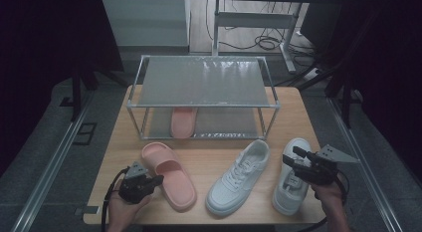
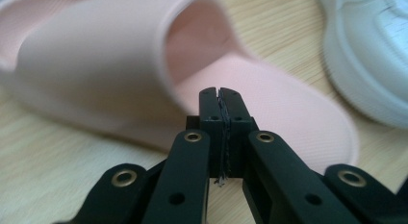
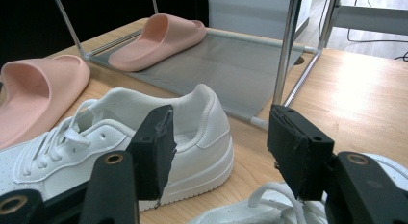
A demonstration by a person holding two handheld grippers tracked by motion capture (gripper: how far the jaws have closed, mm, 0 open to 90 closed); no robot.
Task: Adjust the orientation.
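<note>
1. The bare wooden table (image 1: 209,152) between the silver two-shelf shoe rack (image 1: 201,82) and the shoes is free to pass.
2. The top shelf is free.
3. A pink rubber slipper (image 1: 182,121) takes up the left part of the bottom shelf.
4. Another pink slipper (image 1: 169,174) and two white lace-up sneakers (image 1: 239,176) (image 1: 291,177) block the front, with narrow gaps between them.

Wooden table (image 1: 298,107), shoes and rack on top.
A two-tier metal rack (image 1: 201,82) stood at the back, one pink slipper (image 1: 182,122) on its lower shelf. In front lay another pink slipper (image 1: 169,175) and two white sneakers (image 1: 239,176) (image 1: 291,179).
</note>
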